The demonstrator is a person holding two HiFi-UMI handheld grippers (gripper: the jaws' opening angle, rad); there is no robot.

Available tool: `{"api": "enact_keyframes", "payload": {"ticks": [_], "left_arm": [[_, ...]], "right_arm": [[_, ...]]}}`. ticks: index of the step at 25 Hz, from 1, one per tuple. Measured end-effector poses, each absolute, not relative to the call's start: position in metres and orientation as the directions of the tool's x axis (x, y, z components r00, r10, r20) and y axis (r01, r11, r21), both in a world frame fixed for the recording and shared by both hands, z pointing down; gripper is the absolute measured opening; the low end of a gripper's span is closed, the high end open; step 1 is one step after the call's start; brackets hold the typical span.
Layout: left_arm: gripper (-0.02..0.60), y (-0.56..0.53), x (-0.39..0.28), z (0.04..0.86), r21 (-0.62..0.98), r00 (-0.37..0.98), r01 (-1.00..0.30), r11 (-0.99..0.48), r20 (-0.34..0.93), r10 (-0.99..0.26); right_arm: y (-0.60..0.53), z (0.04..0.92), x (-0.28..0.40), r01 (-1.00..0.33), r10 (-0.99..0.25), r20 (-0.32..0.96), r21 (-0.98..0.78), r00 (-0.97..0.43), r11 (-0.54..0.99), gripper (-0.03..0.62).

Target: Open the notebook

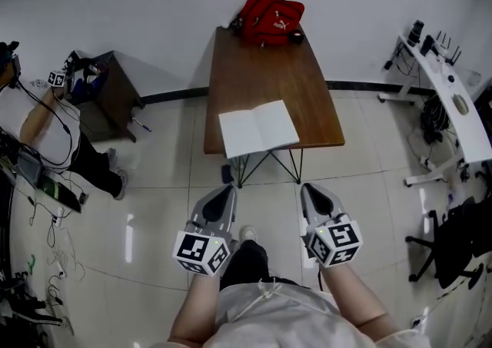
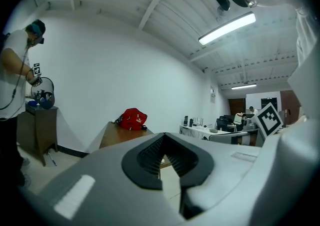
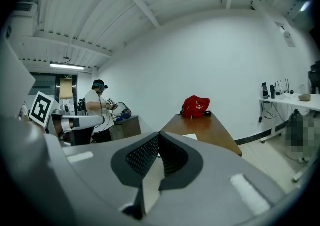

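Notebook (image 1: pixel 258 128) lies open on table (image 1: pixel 269 70) while left claw (image 1: pixel 224 190) and right claw (image 1: pixel 312 189), both closed empty, point side by side toward it.

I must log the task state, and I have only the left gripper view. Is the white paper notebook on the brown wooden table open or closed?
Observer: Open. In the head view the white paper notebook lies flat, both pages showing, at the near edge of the brown wooden table.
Operator: Does any gripper touch it?
Observer: No. The left gripper and the right gripper are both short of the table, over the floor tiles.
Operator: Is the right gripper holding something?
Observer: No. The right gripper view shows its jaws together, with nothing between them.
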State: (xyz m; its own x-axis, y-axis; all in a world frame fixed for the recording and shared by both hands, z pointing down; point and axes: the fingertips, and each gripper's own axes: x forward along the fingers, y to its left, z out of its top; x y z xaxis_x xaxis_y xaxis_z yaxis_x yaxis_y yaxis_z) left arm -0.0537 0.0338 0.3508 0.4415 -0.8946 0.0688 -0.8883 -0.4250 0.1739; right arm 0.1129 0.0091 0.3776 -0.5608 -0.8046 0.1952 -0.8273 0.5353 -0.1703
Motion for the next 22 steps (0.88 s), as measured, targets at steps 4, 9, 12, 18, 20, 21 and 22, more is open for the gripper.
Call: {"api": "enact_keyframes", "payload": {"ticks": [4, 9, 12, 18, 20, 21, 22], "left_arm": [[0.006, 0.055, -0.045, 0.354, 0.188, 0.440, -0.887, -0.422, 0.062, -0.896], [0.006, 0.067, -0.051, 0.353, 0.170, 0.432, -0.893, -0.416, 0.067, -0.900], [0.006, 0.074, -0.054, 0.351, 0.167, 0.437, -0.892, -0.421, 0.073, -0.896], [0.006, 0.088, -0.054, 0.341, 0.183, 0.463, -0.875, -0.448, 0.047, -0.885], [0.006, 0.090, -0.054, 0.334, 0.197, 0.466, -0.870, -0.452, 0.027, -0.884], [0.006, 0.091, -0.054, 0.331, 0.190, 0.464, -0.871, -0.452, 0.021, -0.886], [0.006, 0.092, -0.054, 0.329, 0.180, 0.463, -0.873, -0.453, 0.019, -0.886]], "right_arm": [[0.031, 0.387, 0.116, -0.808, -0.771, 0.241, -0.185, -0.589, 0.559, 0.005], [0.042, 0.380, 0.115, -0.822, -0.792, 0.221, -0.110, -0.569, 0.559, 0.005], [0.050, 0.375, 0.115, -0.837, -0.815, 0.200, -0.056, -0.544, 0.545, 0.005], [0.065, 0.368, 0.115, -0.848, -0.836, 0.170, 0.000, -0.522, 0.530, 0.005], [0.068, 0.367, 0.115, -0.849, -0.837, 0.170, -0.003, -0.521, 0.528, 0.005], [0.070, 0.367, 0.115, -0.850, -0.837, 0.170, -0.003, -0.520, 0.527, 0.005], [0.071, 0.366, 0.115, -0.851, -0.838, 0.169, -0.005, -0.519, 0.526, 0.005]]}}
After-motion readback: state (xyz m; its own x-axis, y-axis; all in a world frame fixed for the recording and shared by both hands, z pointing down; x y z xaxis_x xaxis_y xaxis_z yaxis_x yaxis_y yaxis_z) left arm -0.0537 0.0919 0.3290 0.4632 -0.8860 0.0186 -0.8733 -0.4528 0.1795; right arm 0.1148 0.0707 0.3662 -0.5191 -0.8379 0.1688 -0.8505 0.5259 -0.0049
